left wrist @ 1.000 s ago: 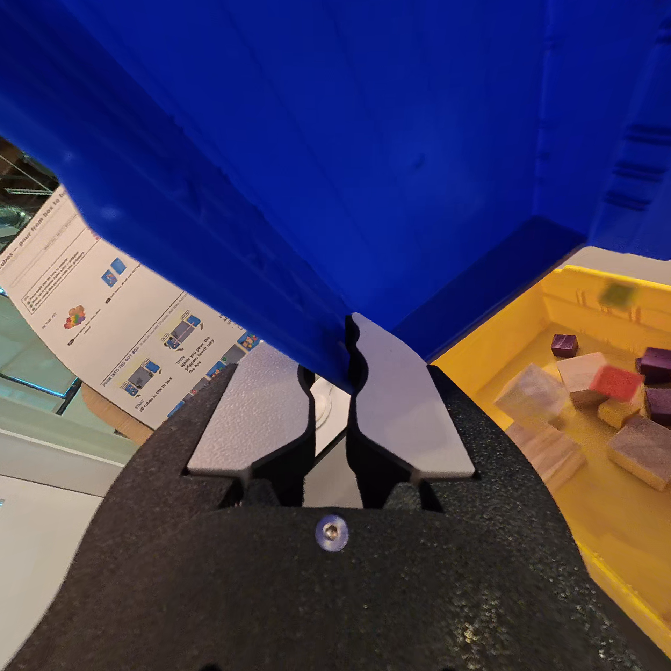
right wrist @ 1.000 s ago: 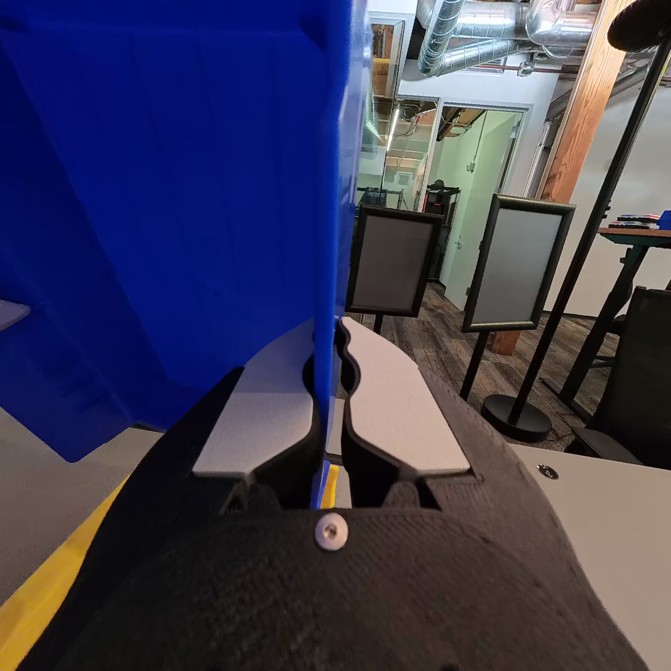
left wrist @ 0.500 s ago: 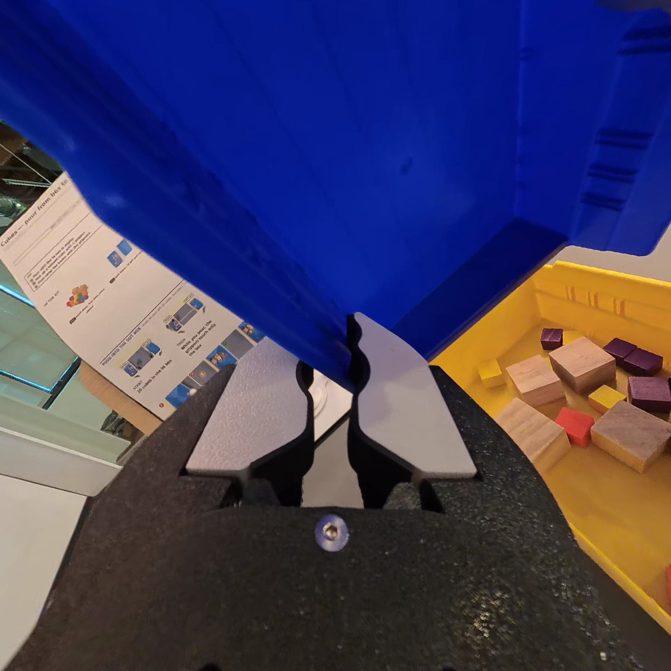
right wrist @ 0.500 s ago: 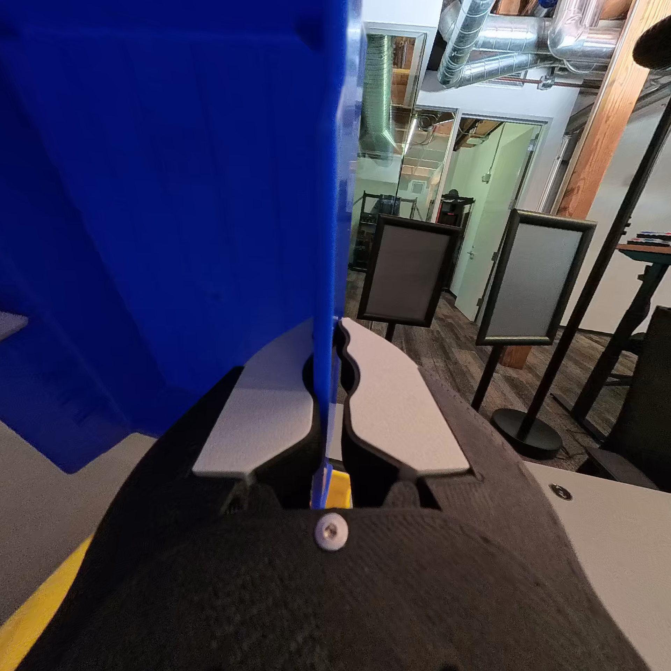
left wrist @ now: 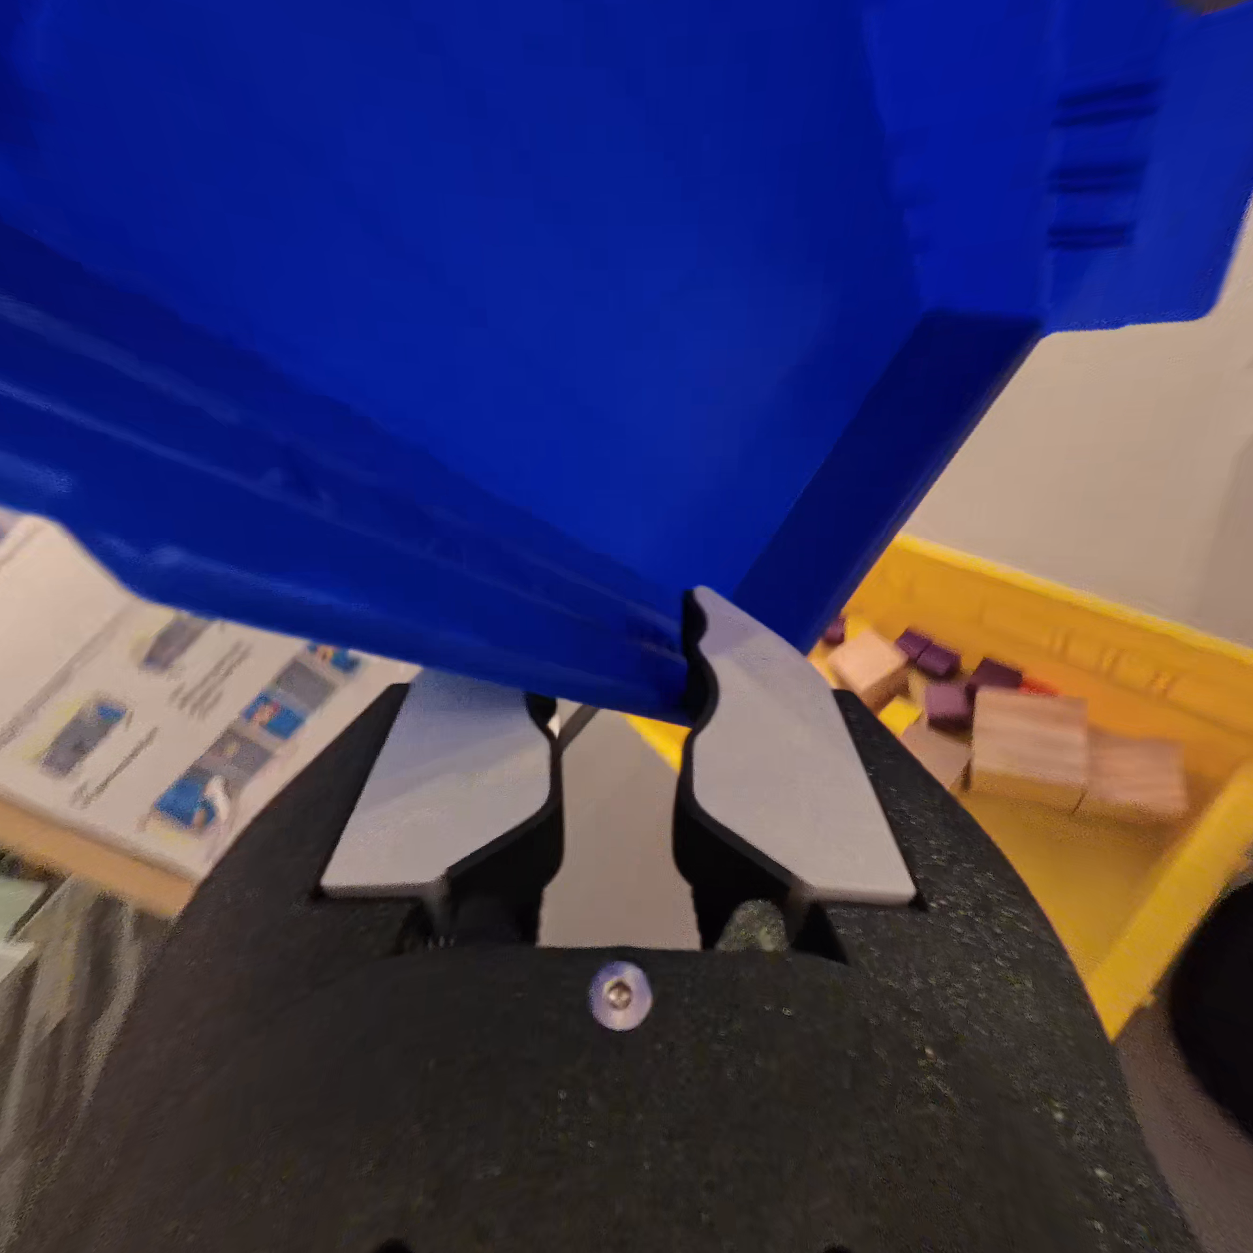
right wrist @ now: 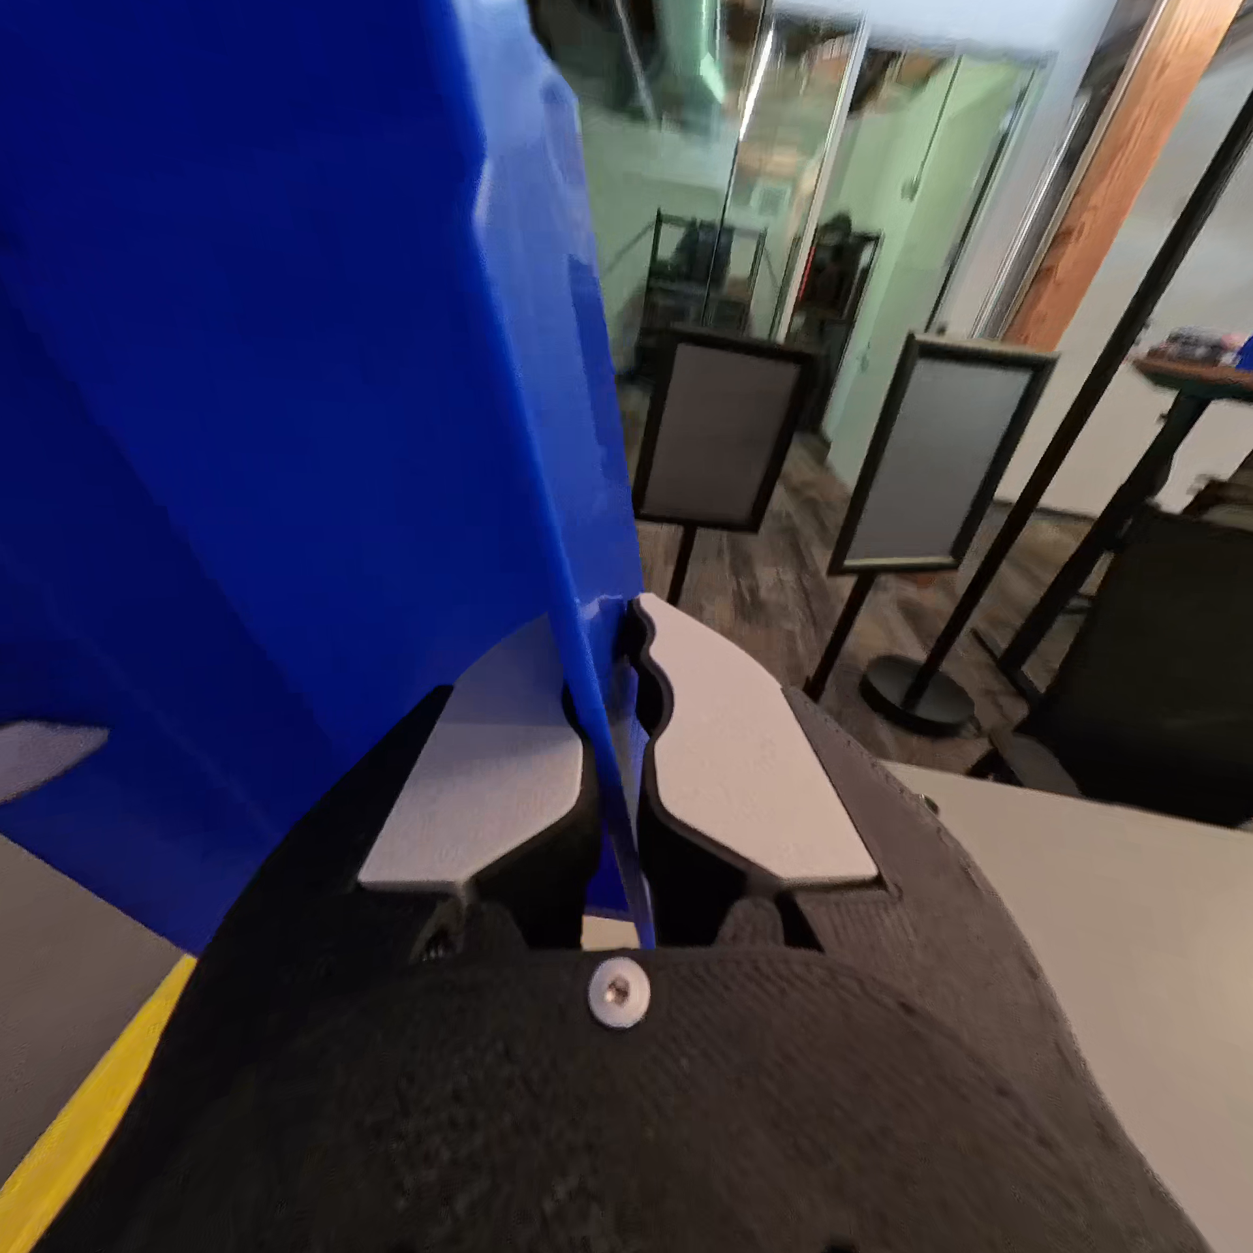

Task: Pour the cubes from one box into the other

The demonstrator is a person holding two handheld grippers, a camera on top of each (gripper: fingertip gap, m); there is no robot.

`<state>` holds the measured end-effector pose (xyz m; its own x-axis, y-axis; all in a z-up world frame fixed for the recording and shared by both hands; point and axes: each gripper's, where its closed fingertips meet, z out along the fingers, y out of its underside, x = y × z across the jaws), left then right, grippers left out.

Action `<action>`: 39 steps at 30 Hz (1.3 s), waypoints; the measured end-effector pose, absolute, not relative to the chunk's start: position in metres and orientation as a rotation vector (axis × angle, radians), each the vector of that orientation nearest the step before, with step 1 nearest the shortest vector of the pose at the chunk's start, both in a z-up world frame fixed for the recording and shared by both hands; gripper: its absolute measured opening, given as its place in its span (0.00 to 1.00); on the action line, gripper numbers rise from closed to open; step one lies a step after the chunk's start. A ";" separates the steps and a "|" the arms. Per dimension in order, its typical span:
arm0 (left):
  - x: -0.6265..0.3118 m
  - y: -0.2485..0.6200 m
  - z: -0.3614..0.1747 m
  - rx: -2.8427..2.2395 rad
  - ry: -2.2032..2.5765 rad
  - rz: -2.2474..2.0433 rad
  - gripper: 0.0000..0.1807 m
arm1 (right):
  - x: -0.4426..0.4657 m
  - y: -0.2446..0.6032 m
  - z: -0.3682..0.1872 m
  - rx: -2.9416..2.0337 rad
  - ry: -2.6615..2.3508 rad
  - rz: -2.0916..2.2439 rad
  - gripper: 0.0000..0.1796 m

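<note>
Cubes (left wrist: 1027, 756), wooden, purple and a bit of red, lie in the yellow box (left wrist: 1146, 881), which sits on a pale grey table (right wrist: 1085, 902). Above it the blue box (left wrist: 508, 305) is held up and tilted, filling most of both views, its open end toward the yellow box. The left gripper (left wrist: 613, 668) has its fingers spread wider than the blue wall: the right finger touches the box edge, the left one stands off under the rim, so I cannot tell whether it truly grips. The right gripper (right wrist: 600, 668) has the blue wall between its fingers, which sit close on it though a thin gap shows beside the right finger; whether it clamps is unclear. A yellow strip (right wrist: 81, 1091) of the lower box shows at the bottom left of the right wrist view. Left of the boxes a printed sheet (left wrist: 169, 732) with small pictures lies on a wooden board; its text is blurred. Beyond the table edge the room has a dark plank floor (right wrist: 766, 583), two framed sign stands (right wrist: 719, 434), black poles, a wooden column (right wrist: 1119, 169), glass partitions and a dark chair (right wrist: 1166, 651).
</note>
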<state>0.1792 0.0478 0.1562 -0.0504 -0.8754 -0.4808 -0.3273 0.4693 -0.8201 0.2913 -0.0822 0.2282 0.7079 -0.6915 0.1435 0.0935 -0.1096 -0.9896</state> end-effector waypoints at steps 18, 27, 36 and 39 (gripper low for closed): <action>0.007 0.093 0.107 -1.197 1.635 -1.011 0.27 | 0.424 -0.269 -0.004 -2.594 1.459 0.062 0.04; -0.117 0.188 0.057 -1.553 1.365 -0.832 0.25 | 0.449 -0.266 -0.089 -2.777 1.508 0.145 0.04; -0.127 0.212 0.049 -1.631 1.277 -0.881 0.24 | 0.447 -0.259 -0.110 -2.763 1.403 0.295 0.03; -0.103 0.204 0.036 -1.666 1.310 -0.941 0.24 | 0.447 -0.258 -0.114 -2.744 1.400 0.300 0.03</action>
<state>-0.1032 0.2042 0.0361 0.1869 -0.9795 0.0757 -0.3849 -0.1439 -0.9117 0.4472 -0.2584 -0.1141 0.5724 -0.7970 -0.1930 -0.8060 -0.5901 0.0466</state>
